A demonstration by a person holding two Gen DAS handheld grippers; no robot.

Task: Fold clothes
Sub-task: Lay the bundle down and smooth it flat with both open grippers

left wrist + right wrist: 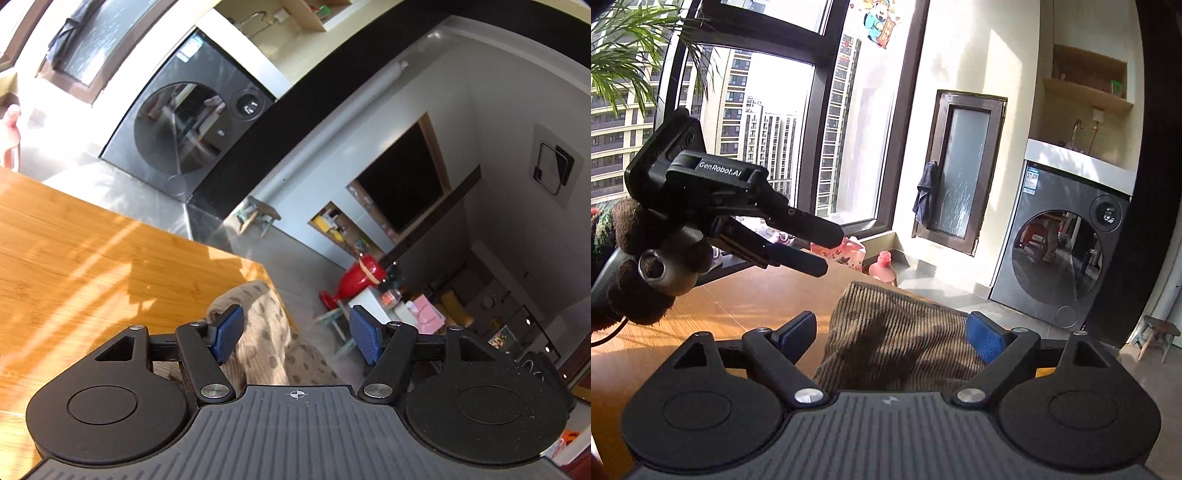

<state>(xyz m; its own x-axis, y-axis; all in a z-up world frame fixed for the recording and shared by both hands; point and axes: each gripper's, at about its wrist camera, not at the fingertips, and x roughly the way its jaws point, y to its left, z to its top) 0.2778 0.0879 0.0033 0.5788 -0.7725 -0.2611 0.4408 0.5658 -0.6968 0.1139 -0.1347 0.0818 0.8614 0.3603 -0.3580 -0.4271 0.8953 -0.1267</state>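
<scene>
A: Left gripper?
B: Jaws spread wide, gripping nothing. A beige dotted garment lies bunched under and between them at the wooden worktop corner, part hanging past the edge. Blue pads look clear of the cloth, though contact is hard to judge.

A: Right gripper?
B: Jaws also parted, nothing clamped. A brown ribbed garment sits between them on the worktop; the right blue pad is touching or just beside its edge, the other finger apart from it.

A: Anything else?
B: In the right view the left gripper hovers over the worktop, held by a hand in a dark fuzzy glove. Washing machine behind.
</scene>
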